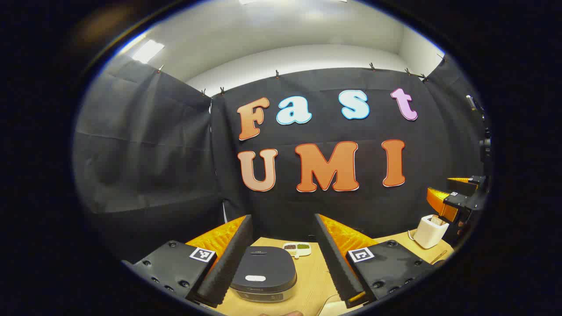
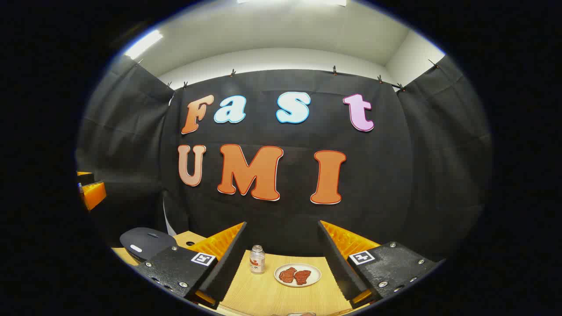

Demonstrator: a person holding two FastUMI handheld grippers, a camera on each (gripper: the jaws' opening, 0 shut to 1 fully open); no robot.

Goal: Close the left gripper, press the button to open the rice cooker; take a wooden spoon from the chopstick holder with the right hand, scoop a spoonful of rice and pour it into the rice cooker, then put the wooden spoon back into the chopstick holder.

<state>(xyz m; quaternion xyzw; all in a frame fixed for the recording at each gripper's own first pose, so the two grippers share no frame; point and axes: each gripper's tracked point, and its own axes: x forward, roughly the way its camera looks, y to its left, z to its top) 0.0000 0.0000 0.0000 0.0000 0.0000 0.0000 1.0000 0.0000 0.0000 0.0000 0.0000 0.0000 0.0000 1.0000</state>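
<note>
In the left gripper view, the dark grey rice cooker (image 1: 263,274) sits on the wooden table (image 1: 314,281) with its lid down and a white button (image 1: 255,278) on top. My left gripper (image 1: 282,217) is open above it, a finger on either side. The white chopstick holder (image 1: 430,231) stands at the right, with a wooden spoon handle (image 1: 436,219) sticking out. The right gripper (image 1: 448,189) hovers just above that holder. In the right gripper view, my right gripper (image 2: 282,224) is open and holds nothing. The rice cooker (image 2: 147,241) lies low at its left.
A small divided dish (image 1: 297,249) of grains sits behind the cooker. In the right gripper view, a small glass jar (image 2: 257,259) and a white plate (image 2: 297,275) with red pieces lie on the table ahead. The left gripper (image 2: 91,193) shows at the far left.
</note>
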